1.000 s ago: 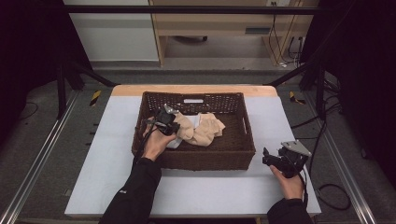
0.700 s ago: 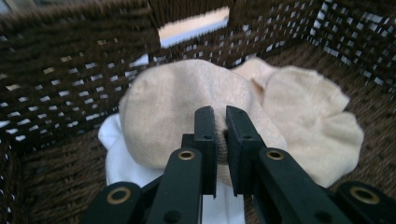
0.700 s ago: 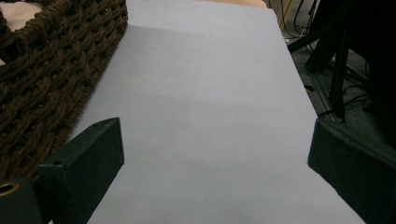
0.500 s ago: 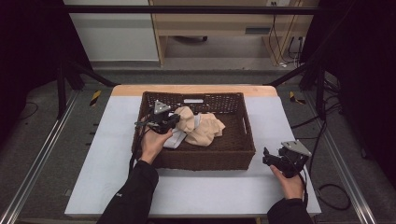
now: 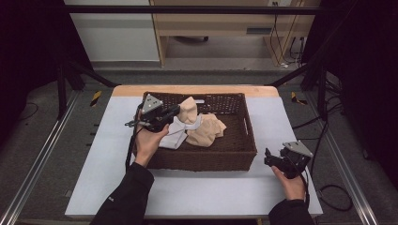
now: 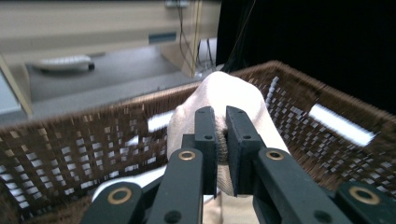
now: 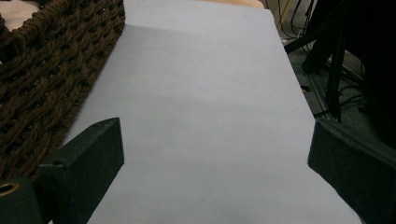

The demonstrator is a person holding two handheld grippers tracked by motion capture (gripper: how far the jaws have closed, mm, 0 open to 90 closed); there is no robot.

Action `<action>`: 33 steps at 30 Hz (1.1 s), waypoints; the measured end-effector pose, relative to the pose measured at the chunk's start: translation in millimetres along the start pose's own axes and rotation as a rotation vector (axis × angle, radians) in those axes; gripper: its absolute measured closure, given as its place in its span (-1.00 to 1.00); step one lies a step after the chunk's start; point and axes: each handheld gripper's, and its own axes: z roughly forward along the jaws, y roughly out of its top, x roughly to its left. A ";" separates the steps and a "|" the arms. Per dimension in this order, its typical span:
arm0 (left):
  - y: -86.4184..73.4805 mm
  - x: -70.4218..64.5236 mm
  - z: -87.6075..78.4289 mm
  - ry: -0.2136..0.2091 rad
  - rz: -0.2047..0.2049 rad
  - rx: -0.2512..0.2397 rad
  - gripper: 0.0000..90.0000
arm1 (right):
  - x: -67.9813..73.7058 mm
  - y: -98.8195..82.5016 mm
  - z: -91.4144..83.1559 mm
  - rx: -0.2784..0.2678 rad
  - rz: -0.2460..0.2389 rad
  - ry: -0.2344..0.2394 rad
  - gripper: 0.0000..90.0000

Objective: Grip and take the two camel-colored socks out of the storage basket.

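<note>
Left gripper (image 5: 174,112), jaws clamped on a beige sock (image 6: 224,100) w/ its toe bulging past their tips, hoists it from the wicker basket (image 5: 244,140); right gripper (image 5: 268,158) idles wide-open over the counter (image 7: 201,116).

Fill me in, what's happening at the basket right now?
A person holds tongs in each hand at a table. The left tongs are shut on a beige cloth and hold it above the brown wicker basket, where a white cloth and another beige cloth lie. In the high view the raised piece peaks near the basket's back wall. The right tongs are open, on the pale table cover right of the basket, holding nothing.
</note>
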 end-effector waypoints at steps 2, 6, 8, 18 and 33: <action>4.9 -4.4 -7.2 0.000 0.021 0.000 0.84 | 0.5 -0.1 0.1 0.006 0.002 -0.001 -0.91; 11.9 -10.5 -22.7 0.001 0.036 -0.011 0.84 | 0.5 0.0 -0.2 0.004 -0.002 -0.004 -0.91; 14.4 -12.4 -31.1 -0.008 0.034 -0.021 0.84 | 0.3 0.0 -0.9 0.001 0.000 -0.003 -0.91; 18.9 -30.1 -78.4 -0.104 0.063 -0.061 0.84 | 0.1 0.0 -1.0 0.004 0.000 -0.007 -0.91; -11.6 -50.7 -133.6 -0.196 0.094 -0.084 0.84 | 0.1 0.0 -1.0 0.008 -0.003 -0.012 -0.91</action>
